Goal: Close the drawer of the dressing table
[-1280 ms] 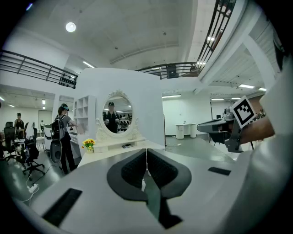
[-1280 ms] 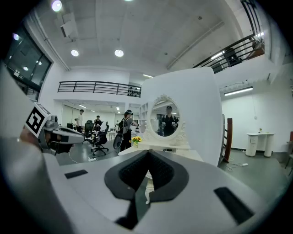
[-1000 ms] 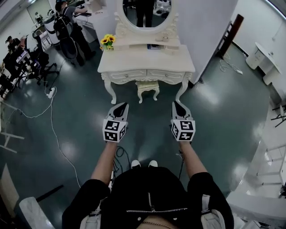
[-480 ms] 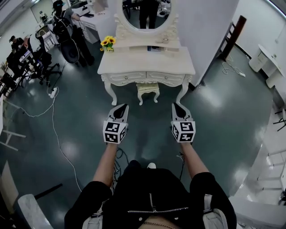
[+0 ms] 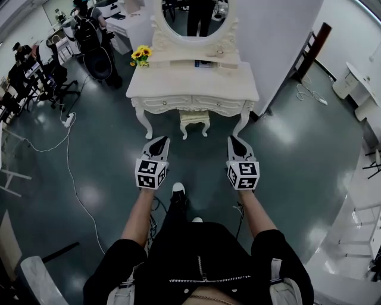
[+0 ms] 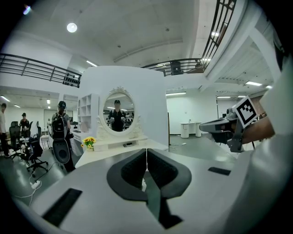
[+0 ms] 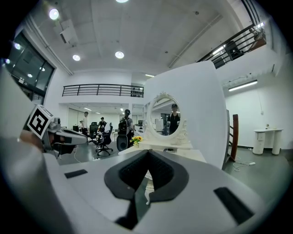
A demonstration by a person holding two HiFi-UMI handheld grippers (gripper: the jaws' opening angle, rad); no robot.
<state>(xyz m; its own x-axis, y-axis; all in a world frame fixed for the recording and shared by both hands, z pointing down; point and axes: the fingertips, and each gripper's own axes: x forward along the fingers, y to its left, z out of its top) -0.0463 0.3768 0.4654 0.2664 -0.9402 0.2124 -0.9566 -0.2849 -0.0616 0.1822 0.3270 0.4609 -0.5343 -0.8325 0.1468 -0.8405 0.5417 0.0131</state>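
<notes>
Dressing table [image 5: 178,88] is standing against a white partition [image 5: 280,36], well ahead of both grippers, with its drawer fronts [image 5: 193,103] facing the person. Whether one is sticking out cannot be told from here. The left gripper [image 6: 146,157] is keeping its jaws pressed together with nothing between them, and the right gripper [image 7: 147,160] is doing likewise. Both are pointing toward the table, side by side and apart, over the dark green floor [image 5: 286,155]. A small stool [image 5: 195,119] is sitting under the table, sunflowers [image 5: 140,55] are standing at its left end, and an oval mirror [image 5: 193,12] is rising behind.
</notes>
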